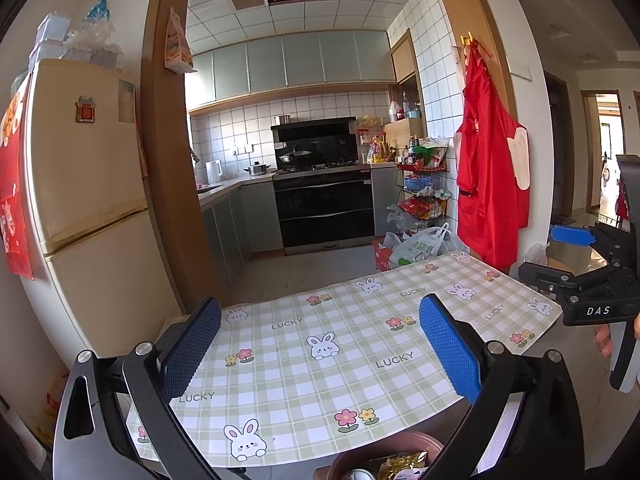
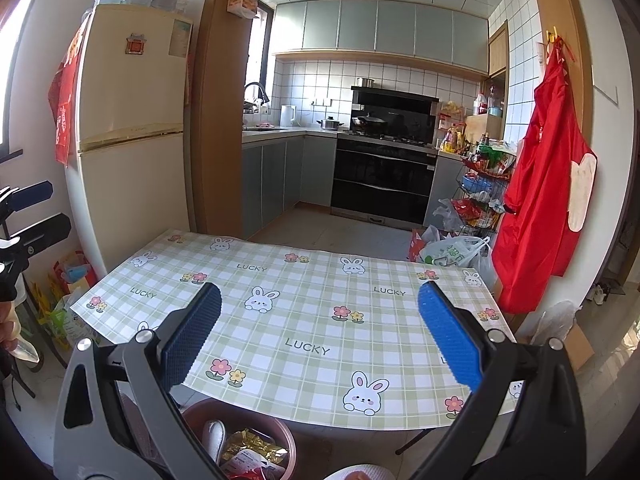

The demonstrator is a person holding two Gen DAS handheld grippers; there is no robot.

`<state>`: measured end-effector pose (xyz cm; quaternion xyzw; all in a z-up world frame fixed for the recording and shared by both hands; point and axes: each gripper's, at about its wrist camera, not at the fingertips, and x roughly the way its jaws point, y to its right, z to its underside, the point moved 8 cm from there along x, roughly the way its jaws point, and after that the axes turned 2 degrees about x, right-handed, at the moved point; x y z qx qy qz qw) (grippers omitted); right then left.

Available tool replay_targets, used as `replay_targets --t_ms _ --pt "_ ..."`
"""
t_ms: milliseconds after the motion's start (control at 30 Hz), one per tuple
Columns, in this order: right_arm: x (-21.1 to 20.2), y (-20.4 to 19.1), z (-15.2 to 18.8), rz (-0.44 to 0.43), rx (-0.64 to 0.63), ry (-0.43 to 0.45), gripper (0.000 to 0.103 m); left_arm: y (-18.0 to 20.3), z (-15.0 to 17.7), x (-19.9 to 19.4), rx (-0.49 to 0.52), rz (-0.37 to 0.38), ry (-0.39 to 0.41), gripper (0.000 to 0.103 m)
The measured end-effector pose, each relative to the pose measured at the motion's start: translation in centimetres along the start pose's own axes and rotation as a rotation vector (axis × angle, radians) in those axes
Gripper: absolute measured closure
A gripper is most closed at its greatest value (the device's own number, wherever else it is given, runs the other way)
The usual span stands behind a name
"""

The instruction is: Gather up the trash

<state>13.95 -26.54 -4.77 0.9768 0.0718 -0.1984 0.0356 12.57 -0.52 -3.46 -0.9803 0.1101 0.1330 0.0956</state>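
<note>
A brown-pink bin (image 2: 280, 436) stands on the floor at the table's near edge, holding a gold foil wrapper (image 2: 250, 448), a white item and a red scrap. In the left wrist view the bin (image 1: 348, 456) shows at the bottom, with gold foil inside. My left gripper (image 1: 320, 356) hovers open above the checked tablecloth (image 1: 340, 380), nothing between its blue pads. My right gripper (image 2: 320, 350) is open too, held above the tablecloth (image 2: 304, 320) and empty. The right gripper (image 1: 568, 256) also appears at the right edge of the left wrist view.
A cream fridge (image 2: 132, 128) stands left of the table. Beyond is the kitchen with an oven (image 2: 380, 184), a wire rack of packets (image 2: 476, 196) and plastic bags (image 2: 456, 252) on the floor. A red apron (image 2: 544, 184) hangs at the right wall.
</note>
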Motion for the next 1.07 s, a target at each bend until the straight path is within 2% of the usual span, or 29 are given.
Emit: replay_targets --t_ms 1067 --pt "0.40 -0.22 0.79 -0.010 0.012 -0.030 0.006 -0.56 0.21 0.56 0.000 -0.015 -0.022 0.006"
